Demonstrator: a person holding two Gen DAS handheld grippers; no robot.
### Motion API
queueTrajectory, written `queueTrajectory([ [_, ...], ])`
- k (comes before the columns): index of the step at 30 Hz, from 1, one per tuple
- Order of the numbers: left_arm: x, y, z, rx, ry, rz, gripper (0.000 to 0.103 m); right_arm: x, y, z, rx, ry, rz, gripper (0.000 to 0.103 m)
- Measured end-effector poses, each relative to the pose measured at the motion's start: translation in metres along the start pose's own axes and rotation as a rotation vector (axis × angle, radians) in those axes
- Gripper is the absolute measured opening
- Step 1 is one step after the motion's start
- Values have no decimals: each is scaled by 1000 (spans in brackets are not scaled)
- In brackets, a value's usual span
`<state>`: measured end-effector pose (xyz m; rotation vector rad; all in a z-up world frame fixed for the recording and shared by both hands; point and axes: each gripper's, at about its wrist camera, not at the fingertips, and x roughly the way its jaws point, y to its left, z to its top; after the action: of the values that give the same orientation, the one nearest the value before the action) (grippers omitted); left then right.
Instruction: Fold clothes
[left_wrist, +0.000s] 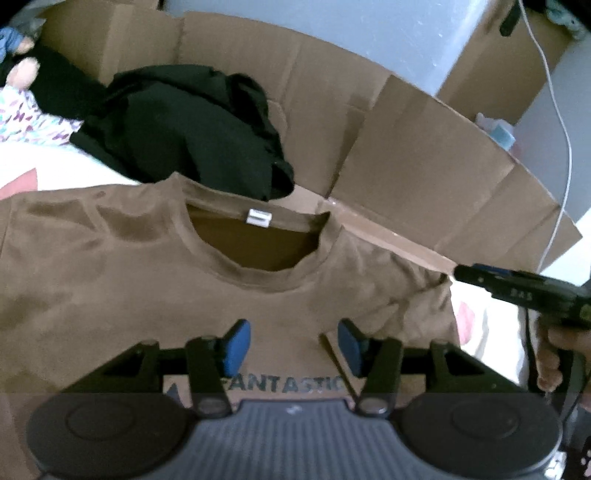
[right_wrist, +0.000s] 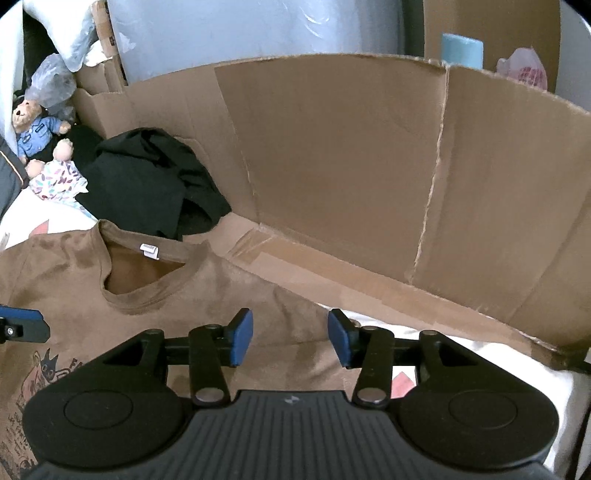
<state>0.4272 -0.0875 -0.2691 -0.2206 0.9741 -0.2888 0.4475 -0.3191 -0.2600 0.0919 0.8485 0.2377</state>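
Note:
A brown T-shirt (left_wrist: 110, 266) lies flat, front up, with its collar and white label toward the far side and printed lettering on the chest. My left gripper (left_wrist: 293, 345) is open and empty above the chest print. The shirt also shows in the right wrist view (right_wrist: 207, 295). My right gripper (right_wrist: 290, 339) is open and empty over the shirt's right shoulder and sleeve edge. The right gripper's body (left_wrist: 524, 291) shows at the right of the left wrist view.
A crumpled black garment (left_wrist: 184, 129) lies just beyond the collar, also in the right wrist view (right_wrist: 147, 181). A tall cardboard wall (right_wrist: 369, 166) bounds the far and right sides. A teddy bear (right_wrist: 35, 129) and patterned cloth (right_wrist: 59, 181) sit far left. White bedding (right_wrist: 480, 362) lies right.

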Motion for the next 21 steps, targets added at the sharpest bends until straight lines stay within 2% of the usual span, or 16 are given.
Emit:
queueTrajectory([
  [3,1,6,4,48,-4,-8,56,-9,3,-2,-18,-18,-29,50],
  [6,5,14,7,51,-4,-18,56,-15,3,-3,-22,-32,-53,50],
  [10,11,26,7,49,3,-40,56,-26,-14,-7,61,-47,-72,50],
  [14,14,44,5,3,66,-12,55,-30,-29,-20,127,2,-98,50],
  [16,6,48,4,18,48,-1,56,-31,-31,-27,123,24,-121,50],
  [18,-6,56,1,36,21,-22,57,-31,-29,-32,119,41,-139,50],
  [21,-26,72,0,16,38,31,57,-35,-13,-35,86,54,-170,50],
])
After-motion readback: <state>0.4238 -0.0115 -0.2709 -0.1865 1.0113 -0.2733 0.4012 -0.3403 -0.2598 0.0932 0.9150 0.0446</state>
